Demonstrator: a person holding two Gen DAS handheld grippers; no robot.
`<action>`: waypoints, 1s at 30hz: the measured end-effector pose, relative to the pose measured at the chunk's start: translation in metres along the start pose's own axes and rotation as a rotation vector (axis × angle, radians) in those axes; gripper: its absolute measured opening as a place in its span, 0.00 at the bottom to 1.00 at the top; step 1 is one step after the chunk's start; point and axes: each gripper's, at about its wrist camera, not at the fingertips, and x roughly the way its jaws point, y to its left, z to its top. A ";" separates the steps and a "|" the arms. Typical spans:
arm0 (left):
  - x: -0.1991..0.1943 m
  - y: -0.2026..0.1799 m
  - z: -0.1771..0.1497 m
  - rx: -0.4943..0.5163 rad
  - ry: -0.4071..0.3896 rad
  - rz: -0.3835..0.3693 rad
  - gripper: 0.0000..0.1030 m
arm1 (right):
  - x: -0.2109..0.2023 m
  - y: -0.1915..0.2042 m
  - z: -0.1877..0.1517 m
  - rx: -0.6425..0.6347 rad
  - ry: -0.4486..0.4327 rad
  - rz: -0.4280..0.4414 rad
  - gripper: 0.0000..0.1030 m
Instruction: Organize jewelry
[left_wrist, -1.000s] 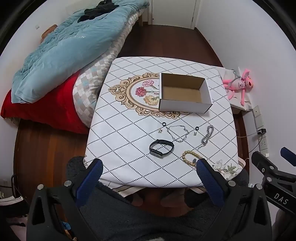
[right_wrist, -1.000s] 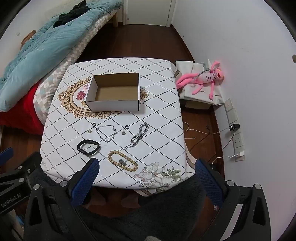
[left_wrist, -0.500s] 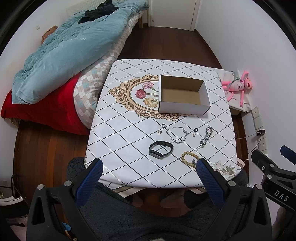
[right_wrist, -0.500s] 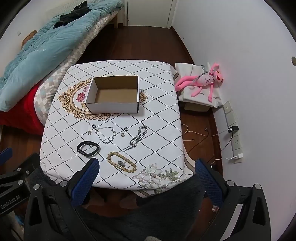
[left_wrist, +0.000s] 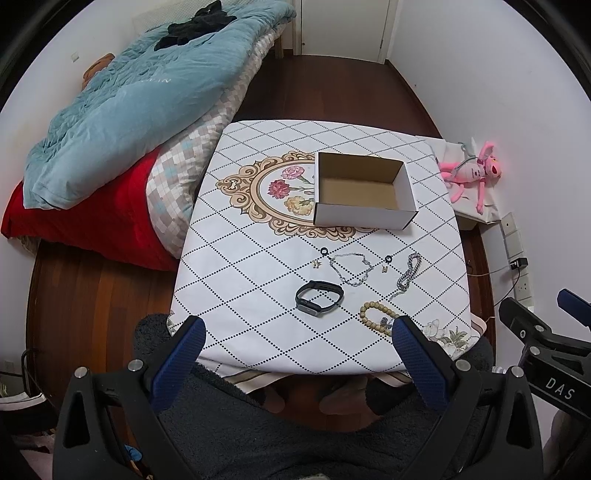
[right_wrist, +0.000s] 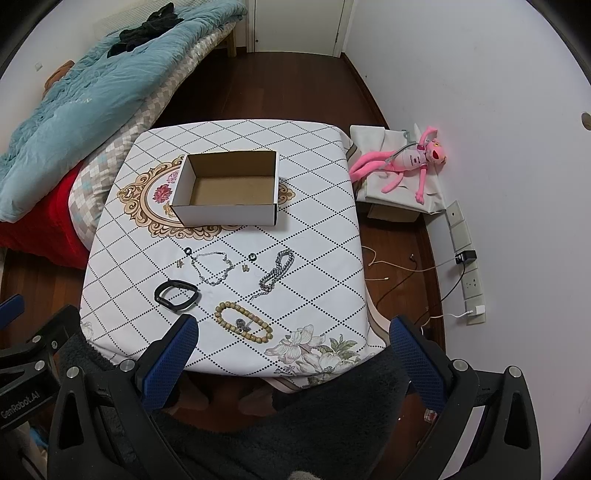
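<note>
Left wrist view: the left gripper (left_wrist: 295, 334) hangs above the near edge of the table (left_wrist: 258, 258), its blue-padded jaws spread wide with nothing between them. The table wears a white cloth with a black diamond grid. A white cardboard box (left_wrist: 364, 218) with a brown inside stands open and empty toward the far right part of the table. The jewelry lies in a loose cluster between the box and the near edge. A black band (left_wrist: 319, 297) rests nearest the middle. A wooden bead bracelet (left_wrist: 378, 315) lies to its right, close to the near edge. Beyond them lie a thin silver chain (left_wrist: 351, 267) and a thicker silver chain (left_wrist: 409, 273), with two small black rings (left_wrist: 325, 251) and small gold pieces among them. The right gripper (left_wrist: 546, 332) shows at the right border. A bed with a blue quilt (left_wrist: 129, 99) stands along the table's left edge.

Right wrist view: the right gripper (right_wrist: 293, 332) hovers over the table's near right corner, jaws wide apart and holding nothing. Here the box (right_wrist: 227, 214) sits left of centre toward the far edge. The bead bracelet (right_wrist: 242, 321) lies closest to the jaws, the black band (right_wrist: 175, 295) to its left, the chains farther in. A pink plush toy (right_wrist: 406, 162) lies on a low stand by the wall, beyond the table's right edge.
</note>
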 end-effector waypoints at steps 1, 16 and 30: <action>-0.001 0.000 0.000 0.000 0.000 0.000 1.00 | 0.001 0.000 -0.001 -0.001 0.000 0.001 1.00; -0.006 -0.002 0.000 -0.003 -0.012 -0.008 1.00 | -0.010 -0.002 0.002 0.001 -0.015 0.006 1.00; -0.009 -0.001 0.000 0.000 -0.026 -0.016 1.00 | -0.015 -0.003 0.003 0.001 -0.028 0.008 1.00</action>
